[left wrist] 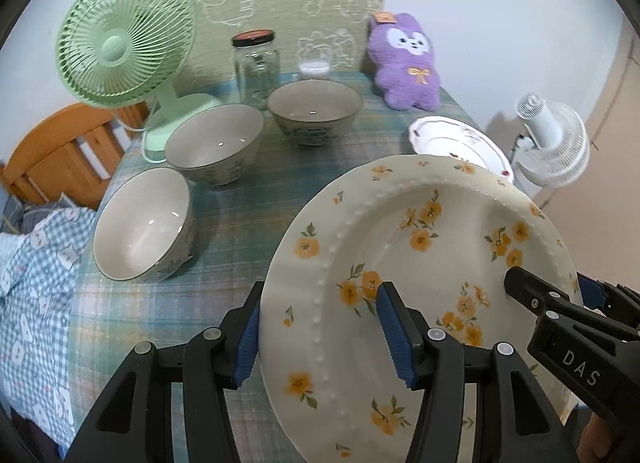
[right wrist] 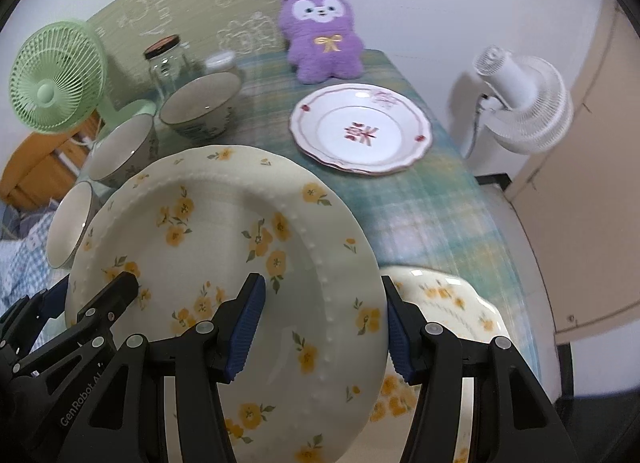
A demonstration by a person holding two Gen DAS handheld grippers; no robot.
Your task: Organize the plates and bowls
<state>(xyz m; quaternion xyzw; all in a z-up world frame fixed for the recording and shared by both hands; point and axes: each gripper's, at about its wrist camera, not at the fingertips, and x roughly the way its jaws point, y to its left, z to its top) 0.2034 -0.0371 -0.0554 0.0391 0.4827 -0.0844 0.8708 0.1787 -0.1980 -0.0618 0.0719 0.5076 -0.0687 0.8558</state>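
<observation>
A cream plate with yellow flowers (left wrist: 432, 263) (right wrist: 224, 231) is lifted above the table, tilted. My left gripper (left wrist: 320, 327) is shut on its left rim, one finger on top and one under. My right gripper (right wrist: 324, 327) is shut on its right rim the same way; it also shows in the left wrist view (left wrist: 560, 303). A second yellow-flower plate (right wrist: 448, 303) lies on the table under the lifted one. A white plate with red marks (right wrist: 362, 129) (left wrist: 456, 139) lies farther back. Three grey bowls (left wrist: 144, 223) (left wrist: 216, 143) (left wrist: 314, 109) stand in a row on the left.
A green fan (left wrist: 124, 43), a glass jar (left wrist: 256, 63), a small white-lidded jar (left wrist: 314, 65) and a purple plush toy (left wrist: 404, 63) stand along the back of the plaid tablecloth (left wrist: 240, 203). A white fan (right wrist: 520, 103) stands off the table's right edge. A wooden bed frame (left wrist: 56, 151) is at left.
</observation>
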